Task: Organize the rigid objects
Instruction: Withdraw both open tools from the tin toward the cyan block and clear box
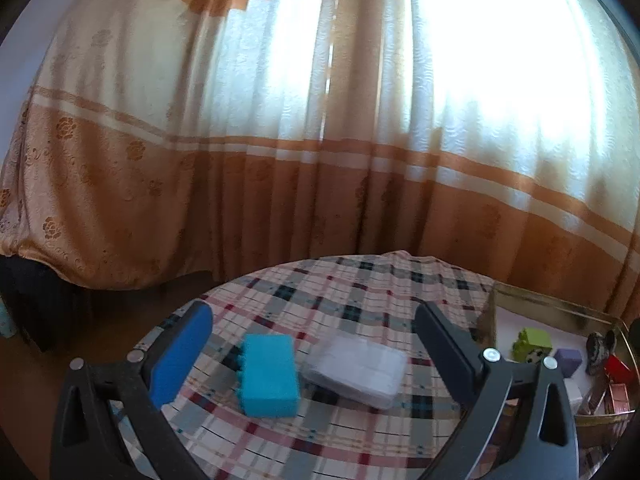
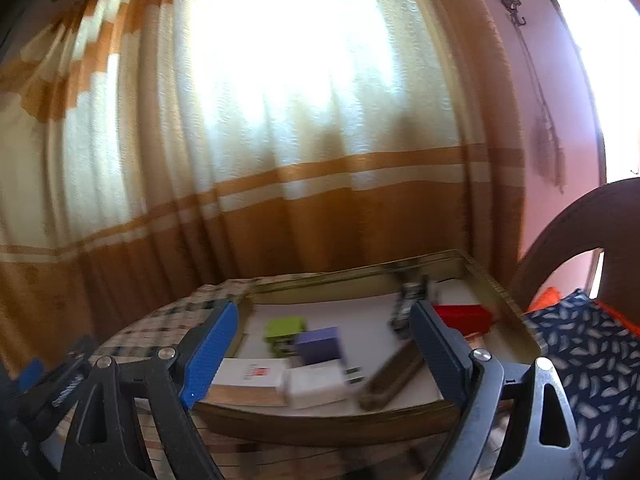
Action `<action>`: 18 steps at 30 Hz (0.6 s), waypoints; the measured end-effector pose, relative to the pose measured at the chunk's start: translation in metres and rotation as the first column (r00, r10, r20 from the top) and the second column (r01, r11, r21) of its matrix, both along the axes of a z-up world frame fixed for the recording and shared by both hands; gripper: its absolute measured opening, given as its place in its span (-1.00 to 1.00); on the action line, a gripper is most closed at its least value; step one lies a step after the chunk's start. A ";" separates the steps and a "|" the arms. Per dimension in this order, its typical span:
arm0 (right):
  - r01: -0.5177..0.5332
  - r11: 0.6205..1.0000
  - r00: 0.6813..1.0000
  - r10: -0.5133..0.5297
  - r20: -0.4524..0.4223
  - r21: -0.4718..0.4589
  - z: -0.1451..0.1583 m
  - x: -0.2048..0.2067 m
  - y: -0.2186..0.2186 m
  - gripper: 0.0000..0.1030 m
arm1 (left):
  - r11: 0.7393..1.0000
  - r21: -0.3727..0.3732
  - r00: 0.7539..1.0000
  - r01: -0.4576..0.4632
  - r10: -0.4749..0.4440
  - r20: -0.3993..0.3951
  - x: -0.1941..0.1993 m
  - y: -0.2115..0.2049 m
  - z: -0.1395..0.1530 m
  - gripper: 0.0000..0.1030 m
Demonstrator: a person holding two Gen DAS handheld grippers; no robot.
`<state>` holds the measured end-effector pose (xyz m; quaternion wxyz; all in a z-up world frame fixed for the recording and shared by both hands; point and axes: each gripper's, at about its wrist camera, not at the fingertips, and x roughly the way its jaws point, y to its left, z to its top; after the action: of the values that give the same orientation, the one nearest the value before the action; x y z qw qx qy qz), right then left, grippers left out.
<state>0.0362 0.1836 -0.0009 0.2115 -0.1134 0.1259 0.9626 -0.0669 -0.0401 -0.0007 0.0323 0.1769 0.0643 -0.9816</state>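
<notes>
A teal block [image 1: 269, 376] and a clear plastic case [image 1: 357, 370] lie side by side on the checked tablecloth [image 1: 340, 288]. My left gripper [image 1: 316, 332] hangs open just short of them, nothing between its fingers. A gold metal tray [image 2: 400, 268] holds a green toy [image 2: 285, 330], a purple box [image 2: 320, 345], a white plug [image 2: 316, 386], a flat white box [image 2: 252, 374], a red box [image 2: 466, 316] and a brown oblong piece [image 2: 390, 378]. My right gripper [image 2: 324, 332] stands open over the tray's near side, empty. The same tray [image 1: 540, 300] shows at the right of the left wrist view.
Orange and cream curtains [image 1: 280, 140] hang close behind the table. A dark chair back [image 2: 580, 232] with patterned blue cloth [image 2: 592, 352] stands right of the tray. The table's left edge drops to a dark floor [image 1: 40, 380].
</notes>
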 end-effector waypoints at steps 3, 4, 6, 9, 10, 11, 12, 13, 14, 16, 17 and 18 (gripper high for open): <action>-0.036 0.999 0.999 0.037 0.030 -0.011 -0.003 -0.011 -0.012 0.74 | 1.000 0.016 1.000 0.001 -0.001 0.017 -0.004 -0.010 0.004 0.99; -0.045 0.999 0.998 0.045 0.031 -0.006 -0.003 -0.013 -0.015 0.74 | 1.000 -0.008 0.999 0.001 -0.001 0.038 -0.006 -0.013 0.006 0.99; -0.068 0.998 0.997 0.068 0.026 0.003 -0.004 -0.016 -0.023 0.74 | 0.997 -0.076 0.999 -0.019 0.022 0.039 -0.005 -0.017 0.011 0.99; -0.106 0.994 0.993 0.106 0.047 -0.003 -0.007 -0.025 -0.035 0.73 | 0.981 -0.177 0.996 -0.075 0.084 0.043 -0.007 -0.025 0.011 0.99; -0.122 0.992 0.991 0.123 0.053 -0.010 -0.009 -0.029 -0.038 0.73 | 0.978 -0.191 0.993 -0.085 0.100 0.067 -0.010 -0.030 0.009 0.99; -0.135 0.991 0.988 0.135 0.070 -0.009 -0.010 -0.033 -0.043 0.73 | 0.978 -0.188 0.989 -0.090 0.110 0.095 -0.013 -0.036 0.005 0.99; -0.145 0.989 0.986 0.146 0.084 -0.008 -0.011 -0.037 -0.046 0.73 | 0.979 -0.181 0.986 -0.095 0.117 0.116 -0.016 -0.041 0.002 0.99; -0.161 0.987 0.982 0.161 0.096 -0.012 -0.012 -0.042 -0.049 0.73 | 0.981 -0.166 0.981 -0.105 0.129 0.142 -0.018 -0.047 -0.001 0.99; -0.170 0.985 0.980 0.171 0.100 -0.016 -0.013 -0.043 -0.053 0.73 | 0.984 -0.133 0.975 -0.119 0.141 0.171 -0.021 -0.056 -0.003 0.99; -0.186 0.982 0.976 0.188 0.106 -0.025 -0.015 -0.048 -0.057 0.73 | 0.986 -0.098 0.970 -0.137 0.154 0.190 -0.023 -0.065 -0.005 0.99; -0.203 0.979 0.972 0.205 0.117 -0.030 -0.016 -0.051 -0.061 0.73 | 0.985 -0.096 0.966 -0.144 0.161 0.203 -0.025 -0.068 -0.007 0.99; -0.220 0.975 0.966 0.222 0.133 -0.030 -0.018 -0.055 -0.064 0.73 | 0.985 -0.097 0.963 -0.146 0.164 0.214 -0.027 -0.067 -0.008 0.99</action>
<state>-0.0192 0.1197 -0.0186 0.1102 -0.1936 0.1051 0.9692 -0.0942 -0.1074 -0.0084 0.1231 0.2781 0.0347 -0.9520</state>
